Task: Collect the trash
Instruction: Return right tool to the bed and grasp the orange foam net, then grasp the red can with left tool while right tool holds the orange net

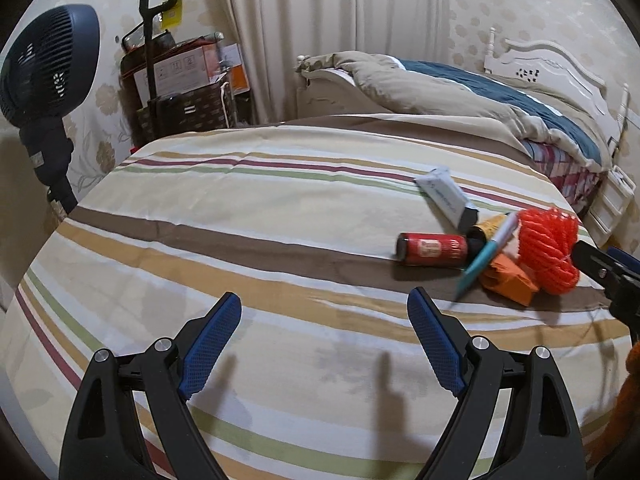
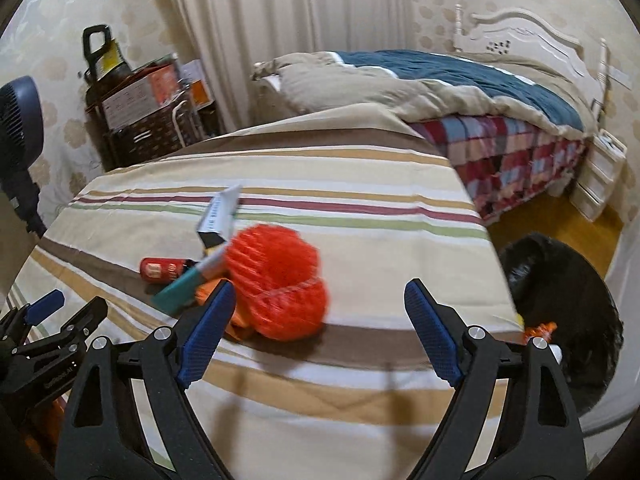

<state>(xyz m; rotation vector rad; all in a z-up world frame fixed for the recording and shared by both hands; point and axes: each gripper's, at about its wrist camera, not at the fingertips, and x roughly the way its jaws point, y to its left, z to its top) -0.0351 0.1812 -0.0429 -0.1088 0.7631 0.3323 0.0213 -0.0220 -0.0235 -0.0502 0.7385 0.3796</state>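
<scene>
- The trash lies in a small heap on the striped sheet [image 1: 240, 208] of the near bed, toward its right side: an orange net [image 2: 276, 284], a red can [image 1: 432, 251] on its side, a teal pen [image 1: 480, 260], a white tube [image 1: 444, 196] with a black cap, and an orange carton [image 1: 508, 280] under the net.
- The net touches the carton and the pen; the can lies just left of them.
- The right tongs [image 2: 320, 304] are released, with nothing between the blue pads, the net just beyond the left one.
- The left tongs [image 1: 328, 312] are released above bare sheet, left of the heap.
- A black bin bag [image 2: 560, 304] stands open on the floor right of the bed.
</scene>
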